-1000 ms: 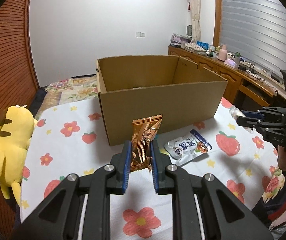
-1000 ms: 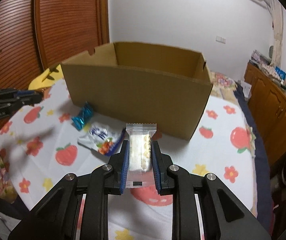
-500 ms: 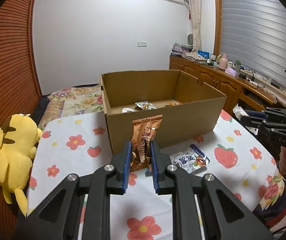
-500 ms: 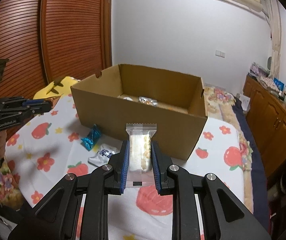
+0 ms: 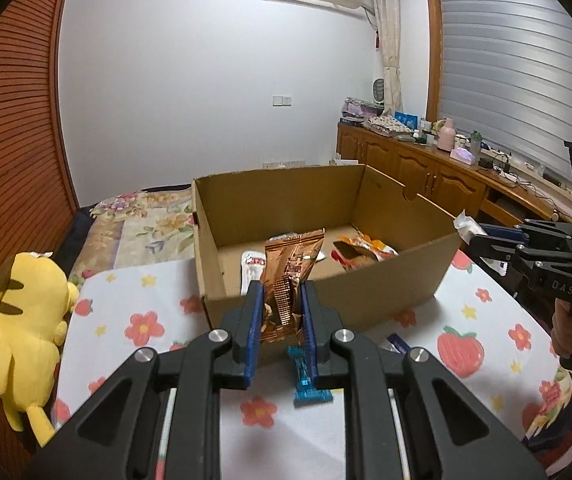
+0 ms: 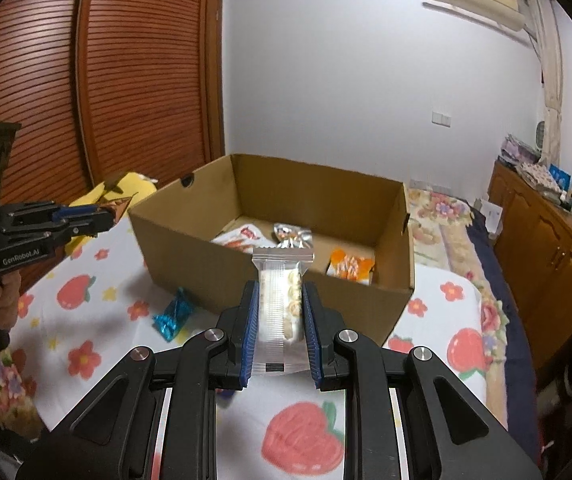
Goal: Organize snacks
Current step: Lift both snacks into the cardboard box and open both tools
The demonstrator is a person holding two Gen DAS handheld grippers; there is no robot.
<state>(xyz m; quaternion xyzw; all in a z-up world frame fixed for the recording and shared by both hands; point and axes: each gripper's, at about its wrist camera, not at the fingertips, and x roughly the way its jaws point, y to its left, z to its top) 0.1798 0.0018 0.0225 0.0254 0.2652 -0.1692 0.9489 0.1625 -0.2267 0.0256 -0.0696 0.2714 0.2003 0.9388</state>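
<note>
My left gripper is shut on a copper-brown snack packet, held upright just in front of the open cardboard box. My right gripper is shut on a clear packet of pale biscuits, raised before the same box from the other side. Several snack packets lie inside the box, among them an orange one and a silver one. A blue wrapped sweet lies on the tablecloth near the box. Each gripper shows at the edge of the other's view.
A flowered tablecloth covers the table. A yellow plush toy sits off its left edge. A bed with a floral cover lies behind the box. Wooden cabinets with clutter line the right wall. A hand grips the left tool.
Both grippers have risen with their packets, so the views look down into the box and its contents show. The white and blue packet is nearly hidden behind the left fingers.
</note>
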